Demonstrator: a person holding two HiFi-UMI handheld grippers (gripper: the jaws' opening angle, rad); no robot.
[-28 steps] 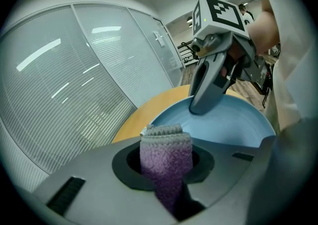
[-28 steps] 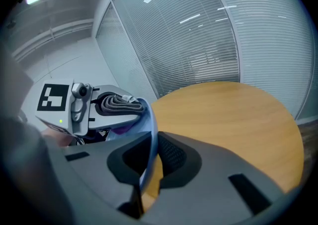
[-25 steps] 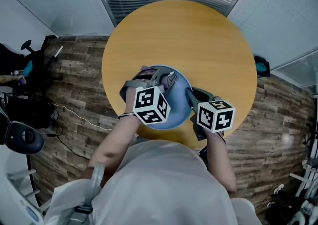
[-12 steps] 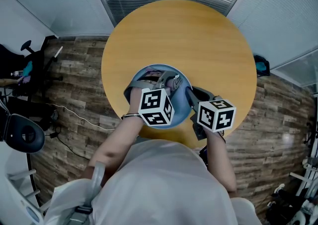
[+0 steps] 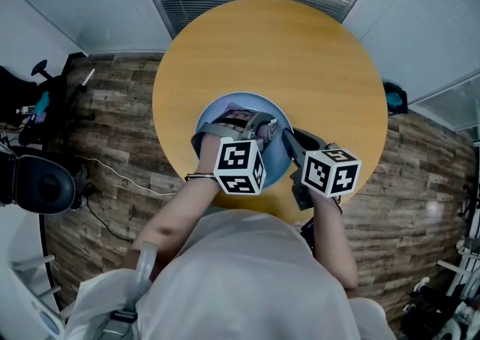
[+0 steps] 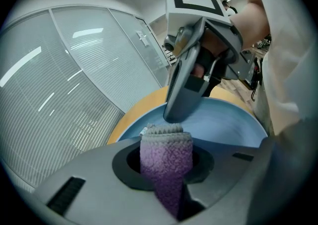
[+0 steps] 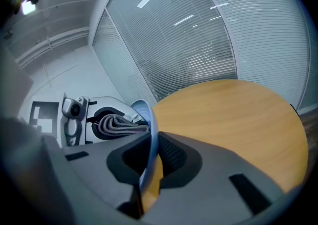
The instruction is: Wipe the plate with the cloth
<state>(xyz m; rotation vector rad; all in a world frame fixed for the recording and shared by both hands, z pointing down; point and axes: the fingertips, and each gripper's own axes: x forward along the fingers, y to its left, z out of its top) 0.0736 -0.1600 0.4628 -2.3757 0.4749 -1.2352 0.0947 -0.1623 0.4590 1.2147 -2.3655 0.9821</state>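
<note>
Between the jaws of the left gripper (image 6: 168, 182) a purple cloth (image 6: 166, 147) is clenched, held over the blue plate (image 6: 226, 127); the right gripper (image 7: 148, 169) pinches the plate's thin rim. Risk: a hard stroke may pull that rim free, or run the cloth into the right gripper just ahead. Plate sits near the table (image 7: 228, 110) edge and could slide off.
</note>
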